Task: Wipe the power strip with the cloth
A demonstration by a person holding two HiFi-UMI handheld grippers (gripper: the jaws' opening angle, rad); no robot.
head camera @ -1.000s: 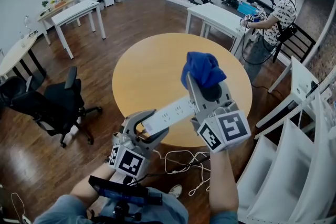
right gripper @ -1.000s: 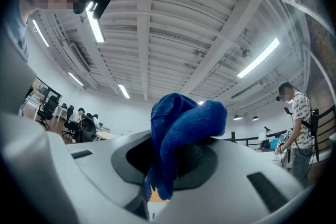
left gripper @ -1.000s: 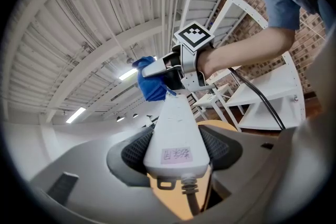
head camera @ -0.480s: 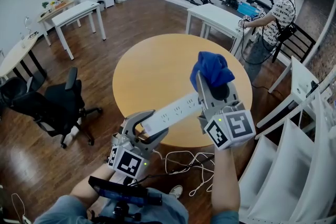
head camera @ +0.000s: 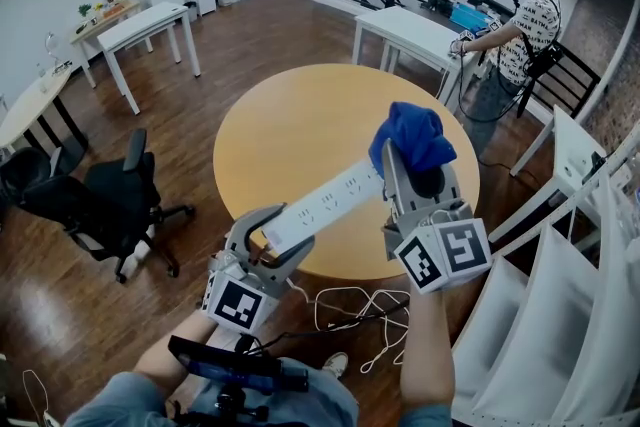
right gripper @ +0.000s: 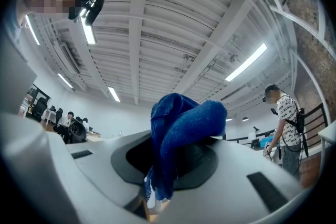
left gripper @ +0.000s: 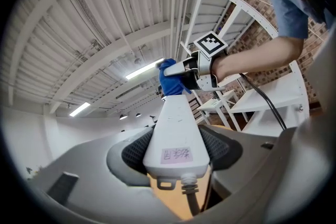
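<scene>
Left gripper (head camera: 276,237): fingers clamped on cord end of white power strip (head camera: 325,205), held above round tabletop (head camera: 290,125). Right gripper (head camera: 407,163): fingers closed on blue cloth (head camera: 412,135) at strip's far end

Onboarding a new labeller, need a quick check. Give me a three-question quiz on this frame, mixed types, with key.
1. Pick one. The left gripper is shut on: A) a mug; B) the long white plastic power strip; C) nothing.
2. True or false: the power strip lies flat on the round wooden table.
3. Fill the gap: the right gripper is shut on the crumpled blue cloth, at the strip's end ____ from its cord.

Key: 1 B. 2 False, it is held in the air over the table. 3 farthest.
</scene>
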